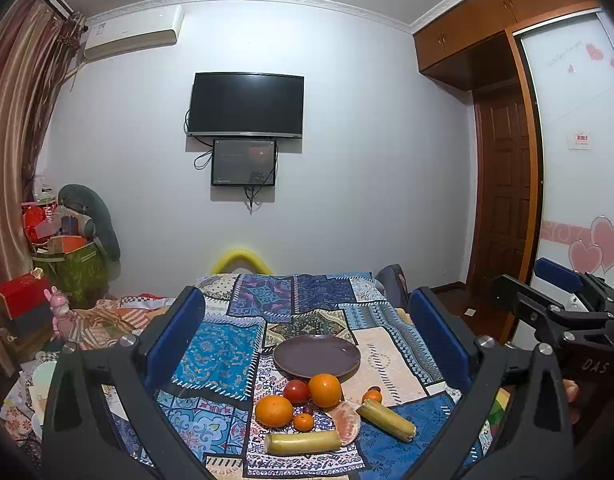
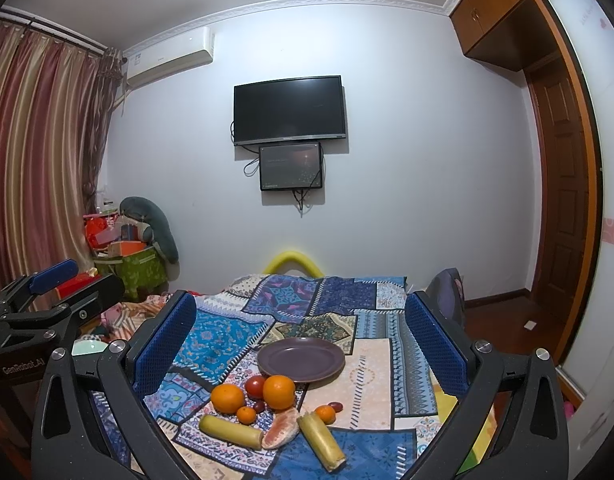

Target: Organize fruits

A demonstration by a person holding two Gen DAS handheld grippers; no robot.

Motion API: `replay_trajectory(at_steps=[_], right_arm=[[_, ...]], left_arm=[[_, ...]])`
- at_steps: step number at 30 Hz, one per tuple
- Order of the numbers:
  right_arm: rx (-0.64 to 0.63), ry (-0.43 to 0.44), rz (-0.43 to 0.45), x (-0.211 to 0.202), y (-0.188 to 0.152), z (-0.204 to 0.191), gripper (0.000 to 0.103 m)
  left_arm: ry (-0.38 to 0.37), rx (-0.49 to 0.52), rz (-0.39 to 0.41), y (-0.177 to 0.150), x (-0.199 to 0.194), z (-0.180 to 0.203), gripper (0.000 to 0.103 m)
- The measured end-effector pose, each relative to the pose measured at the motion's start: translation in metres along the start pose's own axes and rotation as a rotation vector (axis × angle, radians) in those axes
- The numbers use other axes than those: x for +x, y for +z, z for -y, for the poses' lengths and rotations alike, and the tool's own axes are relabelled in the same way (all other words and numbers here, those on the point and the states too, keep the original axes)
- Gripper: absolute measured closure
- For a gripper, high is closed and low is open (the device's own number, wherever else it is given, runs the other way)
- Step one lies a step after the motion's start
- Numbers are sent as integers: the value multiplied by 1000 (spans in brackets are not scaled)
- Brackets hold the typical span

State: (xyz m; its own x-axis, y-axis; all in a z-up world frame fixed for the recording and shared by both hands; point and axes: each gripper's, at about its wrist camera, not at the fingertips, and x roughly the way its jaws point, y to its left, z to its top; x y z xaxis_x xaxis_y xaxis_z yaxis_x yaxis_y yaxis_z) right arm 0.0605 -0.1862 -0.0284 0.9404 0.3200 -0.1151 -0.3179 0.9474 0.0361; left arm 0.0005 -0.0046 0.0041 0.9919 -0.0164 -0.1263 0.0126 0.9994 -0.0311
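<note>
Both the left gripper [image 1: 307, 344] and right gripper [image 2: 303, 344] are hanging wide open, empty. Between their fingers, stiff yellow stalks [image 1: 303, 442], soft grapefruit wedge [image 1: 347, 420], rolling oranges [image 1: 325, 390] are lying before the plate [image 1: 316, 356]; gripping an orange's middle seems safest.

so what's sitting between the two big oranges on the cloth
A red tomato sits between the two big oranges, set slightly back toward the plate. A small dark fruit lies just in front. Both wrist views show it.

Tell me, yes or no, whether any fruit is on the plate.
No: the plate is bare, and the oranges, tomato and other fruit lie on the cloth in front of it.
</note>
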Motion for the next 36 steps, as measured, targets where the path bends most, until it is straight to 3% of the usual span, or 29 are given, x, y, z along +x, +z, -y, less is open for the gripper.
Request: replay_trajectory(at_steps=[36], right_arm=[[0, 3, -3, -3, 1, 3, 0]], left_arm=[[-12, 13, -2, 2, -1, 4, 0]])
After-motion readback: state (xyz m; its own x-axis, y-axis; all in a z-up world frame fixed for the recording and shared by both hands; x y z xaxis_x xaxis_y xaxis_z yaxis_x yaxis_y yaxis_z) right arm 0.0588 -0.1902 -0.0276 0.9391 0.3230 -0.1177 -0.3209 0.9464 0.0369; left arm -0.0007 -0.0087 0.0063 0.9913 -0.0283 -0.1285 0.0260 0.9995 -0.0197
